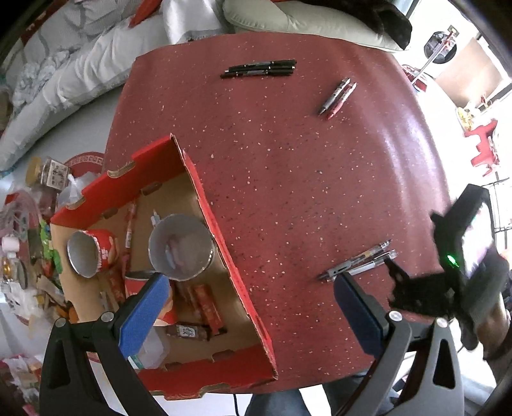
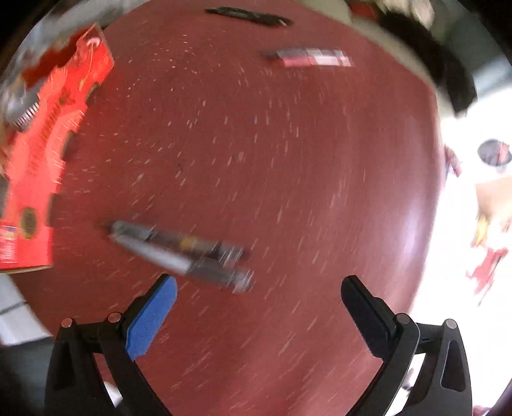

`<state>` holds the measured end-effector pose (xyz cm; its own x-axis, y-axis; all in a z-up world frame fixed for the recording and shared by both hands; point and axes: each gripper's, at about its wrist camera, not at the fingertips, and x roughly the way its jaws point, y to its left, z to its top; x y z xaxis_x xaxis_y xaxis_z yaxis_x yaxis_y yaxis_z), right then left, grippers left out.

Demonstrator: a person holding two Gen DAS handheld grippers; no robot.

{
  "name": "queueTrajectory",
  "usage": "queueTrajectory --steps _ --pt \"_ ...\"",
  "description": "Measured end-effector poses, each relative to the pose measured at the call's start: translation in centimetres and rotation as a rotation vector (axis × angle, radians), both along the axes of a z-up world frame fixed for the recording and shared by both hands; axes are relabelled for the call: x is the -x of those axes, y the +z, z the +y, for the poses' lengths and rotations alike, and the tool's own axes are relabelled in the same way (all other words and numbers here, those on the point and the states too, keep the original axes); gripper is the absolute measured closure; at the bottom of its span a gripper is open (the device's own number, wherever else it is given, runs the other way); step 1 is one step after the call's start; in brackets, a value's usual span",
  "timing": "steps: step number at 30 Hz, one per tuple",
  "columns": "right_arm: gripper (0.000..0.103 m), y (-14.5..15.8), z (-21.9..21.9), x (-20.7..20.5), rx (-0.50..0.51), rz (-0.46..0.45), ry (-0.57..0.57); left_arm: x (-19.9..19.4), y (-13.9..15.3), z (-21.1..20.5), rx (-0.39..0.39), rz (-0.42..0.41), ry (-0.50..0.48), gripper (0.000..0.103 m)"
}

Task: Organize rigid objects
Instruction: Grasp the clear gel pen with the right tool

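Observation:
On the red speckled table [image 1: 288, 192] lie three groups of pens: black pens [image 1: 259, 68] at the far edge, red and grey pens [image 1: 337, 97] to the far right, and clear grey pens [image 1: 361, 262] near the front right. My left gripper [image 1: 252, 288] is open and empty, hovering over the right wall of a red cardboard box [image 1: 220, 230]. The right gripper [image 2: 259, 288] is open and empty, just short of the clear grey pens [image 2: 182, 252]. That view is motion-blurred. In the left wrist view the right gripper [image 1: 396, 281] shows as a black shape beside those pens.
The box holds two open cans [image 1: 182, 251] [image 1: 89, 252], packets and a pen. Clutter and bags [image 1: 28, 243] lie on the floor left of the table. A white quilt [image 1: 70, 80] and a sofa cushion [image 1: 304, 22] lie beyond the far edge.

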<state>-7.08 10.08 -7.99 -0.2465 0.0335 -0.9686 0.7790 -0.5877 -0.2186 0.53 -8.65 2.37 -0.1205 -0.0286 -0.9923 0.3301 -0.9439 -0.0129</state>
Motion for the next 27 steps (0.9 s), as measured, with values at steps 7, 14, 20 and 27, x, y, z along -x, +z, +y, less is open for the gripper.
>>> queueTrajectory --steps 7,14,20,27 --pt "0.000 -2.9 -0.9 0.7 -0.053 -0.049 0.109 0.0 -1.6 1.3 -0.070 -0.048 0.030 0.000" --pt "0.000 -2.6 -0.2 -1.7 -0.031 -0.082 0.340 -0.6 -2.5 3.5 -0.078 -0.074 0.118 0.000" --pt "0.000 -3.3 -3.8 -4.5 -0.029 -0.083 0.724 -3.2 -1.7 4.3 -0.079 -0.056 0.241 0.000" --pt "0.033 -3.4 -5.1 -6.7 -0.057 -0.200 0.878 -5.8 -1.6 4.3 -0.094 -0.058 0.340 0.000"
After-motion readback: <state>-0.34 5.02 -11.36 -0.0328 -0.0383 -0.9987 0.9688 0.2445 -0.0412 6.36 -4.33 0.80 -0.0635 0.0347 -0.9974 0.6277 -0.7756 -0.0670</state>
